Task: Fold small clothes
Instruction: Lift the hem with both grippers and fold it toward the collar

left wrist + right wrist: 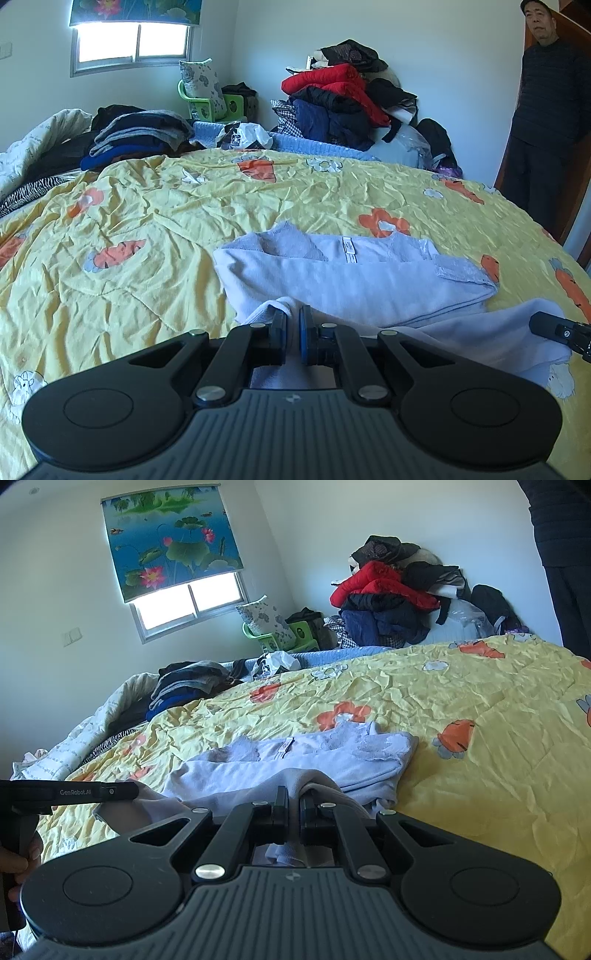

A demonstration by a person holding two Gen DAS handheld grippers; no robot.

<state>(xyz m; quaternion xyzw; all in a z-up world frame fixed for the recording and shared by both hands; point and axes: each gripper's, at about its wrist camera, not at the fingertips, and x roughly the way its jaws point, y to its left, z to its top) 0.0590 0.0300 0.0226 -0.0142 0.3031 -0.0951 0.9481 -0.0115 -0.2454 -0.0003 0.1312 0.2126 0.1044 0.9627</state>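
A small pale lilac garment (351,284) lies partly folded on the yellow carrot-print quilt (147,221), its white label facing up. My left gripper (293,325) is shut on the garment's near hem, cloth bunched between the blue pads. The right gripper's tip (554,330) shows at the right edge, against the same hem. In the right wrist view the garment (295,764) lies just ahead, and my right gripper (293,805) is shut on a raised fold of its near edge. The left gripper (74,794) shows at the left, held by a hand.
A stack of folded dark clothes (140,136) sits at the bed's far left. A heap of red and dark jackets (343,99) is piled against the far wall. A person in dark clothes (546,110) stands at the right by the door. A green chair (210,99) stands under the window.
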